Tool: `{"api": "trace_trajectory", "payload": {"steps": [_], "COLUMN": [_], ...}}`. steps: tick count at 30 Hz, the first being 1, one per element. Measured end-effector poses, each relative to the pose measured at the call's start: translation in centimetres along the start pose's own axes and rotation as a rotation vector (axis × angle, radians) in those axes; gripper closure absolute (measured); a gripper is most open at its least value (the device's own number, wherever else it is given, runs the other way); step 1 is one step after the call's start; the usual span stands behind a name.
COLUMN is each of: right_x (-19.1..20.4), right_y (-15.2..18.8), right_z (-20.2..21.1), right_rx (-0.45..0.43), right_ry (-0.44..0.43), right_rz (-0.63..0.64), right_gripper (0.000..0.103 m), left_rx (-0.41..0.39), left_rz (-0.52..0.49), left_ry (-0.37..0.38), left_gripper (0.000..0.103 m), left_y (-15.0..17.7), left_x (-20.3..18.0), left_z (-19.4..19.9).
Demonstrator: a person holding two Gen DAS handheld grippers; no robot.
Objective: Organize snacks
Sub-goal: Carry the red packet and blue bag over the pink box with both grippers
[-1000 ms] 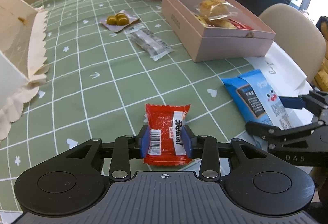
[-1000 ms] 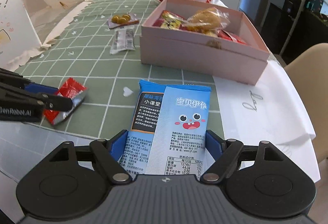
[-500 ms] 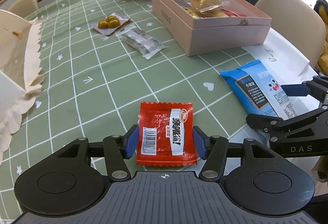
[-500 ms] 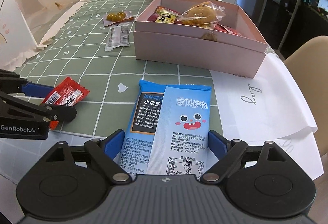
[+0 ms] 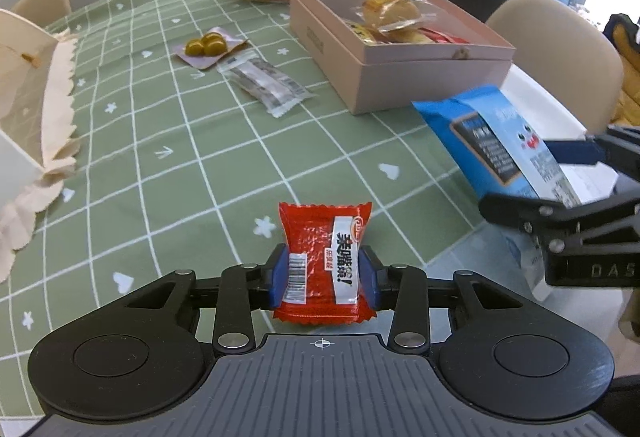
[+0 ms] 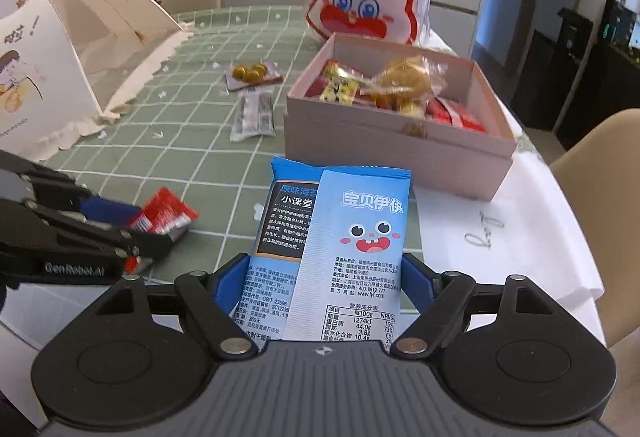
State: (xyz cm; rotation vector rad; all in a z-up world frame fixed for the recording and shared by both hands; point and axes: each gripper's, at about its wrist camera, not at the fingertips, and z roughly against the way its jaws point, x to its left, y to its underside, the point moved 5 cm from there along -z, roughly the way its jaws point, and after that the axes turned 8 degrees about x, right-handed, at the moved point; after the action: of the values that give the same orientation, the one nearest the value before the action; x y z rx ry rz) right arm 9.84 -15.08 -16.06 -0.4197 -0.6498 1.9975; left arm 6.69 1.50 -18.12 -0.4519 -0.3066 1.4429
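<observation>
At the bottom centre of the left wrist view, the left gripper is closing its blue fingers on a small red snack packet, and both pads already press the packet's sides. The packet stands up from the green checked bench. At the right edge of that view the right gripper appears from the side, with the blue snack bag tilted up off the bench between its fingers.

The right wrist view shows the bag head-on at the lower centre, printed with a cartoon face and a nutrition table that the left view leaves blurred. The right gripper is closing its fingers, which meet the bag's two edges. The left gripper and the red packet sit at the left edge.

The pink box lies in the upper right, holding wrapped cakes; only the right view shows the yellow-and-red wrappers inside its left end. A clear packet and a pouch of green olives lie left of the box. A rabbit-faced bag stands behind the box.
</observation>
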Motion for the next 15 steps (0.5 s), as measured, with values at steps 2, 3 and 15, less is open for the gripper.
{"api": "trace_trajectory", "payload": {"steps": [2,3,15], "right_x": [-0.2,-0.3,-7.9], "right_y": [0.0,0.0,-9.6], "right_z": [0.3,0.5,11.0], "right_rx": [-0.002,-0.002,-0.298], "right_ry": [0.003,0.005,0.120], "right_rz": [0.006,0.009,0.012], "right_gripper": [0.023,0.023,0.022], "left_rx": [0.006,0.006,-0.382], "left_rz": [-0.013,-0.020,-0.162], "left_ry": [0.014,0.018,0.151], "left_gripper": [0.061,0.061,0.061], "left_y": [0.4,0.5,-12.5], "left_x": [-0.5,-0.8,-3.7], "left_z": [0.3,0.5,12.3]}}
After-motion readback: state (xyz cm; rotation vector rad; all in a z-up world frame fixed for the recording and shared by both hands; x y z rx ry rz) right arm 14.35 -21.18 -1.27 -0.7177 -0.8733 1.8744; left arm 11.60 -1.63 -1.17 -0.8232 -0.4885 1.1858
